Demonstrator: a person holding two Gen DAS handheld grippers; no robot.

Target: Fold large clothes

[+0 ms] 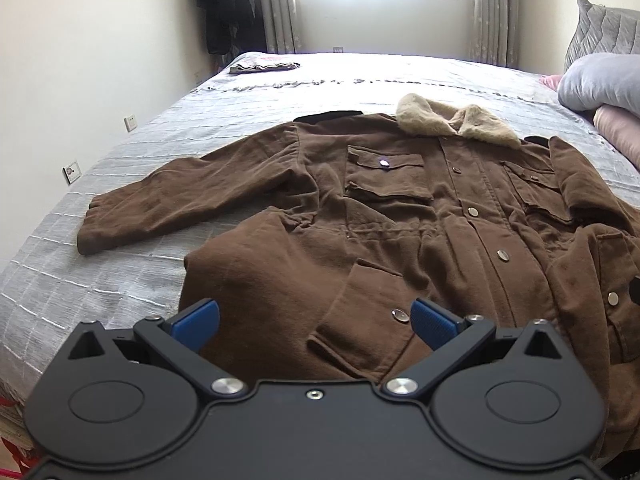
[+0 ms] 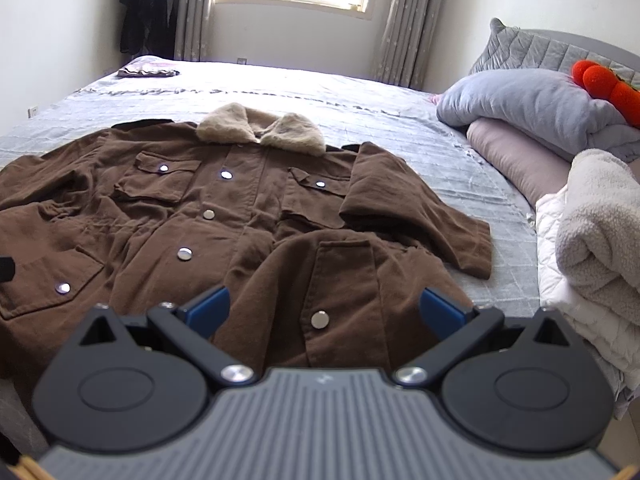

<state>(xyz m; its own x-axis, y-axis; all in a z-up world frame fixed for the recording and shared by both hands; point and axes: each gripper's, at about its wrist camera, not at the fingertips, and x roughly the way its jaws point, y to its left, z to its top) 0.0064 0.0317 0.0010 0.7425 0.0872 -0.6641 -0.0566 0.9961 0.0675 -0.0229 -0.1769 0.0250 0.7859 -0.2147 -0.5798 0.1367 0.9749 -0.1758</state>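
Note:
A large brown jacket (image 1: pixel 400 216) with a beige fur collar (image 1: pixel 456 122) lies front up on the bed, buttoned, its collar towards the window. Its left sleeve (image 1: pixel 168 200) stretches out to the left. In the right wrist view the jacket (image 2: pixel 192 208) fills the middle and its right sleeve (image 2: pixel 420 216) is folded short at the right. My left gripper (image 1: pixel 314 316) is open and empty above the jacket's lower left hem. My right gripper (image 2: pixel 324 308) is open and empty above the lower right hem.
The bed has a grey striped cover (image 1: pixel 120 152). A small folded cloth (image 1: pixel 264 66) lies at its far left corner. Pillows and a grey quilt (image 2: pixel 528 104), a white fleece pile (image 2: pixel 592 232) and an orange toy (image 2: pixel 604 84) sit at the right.

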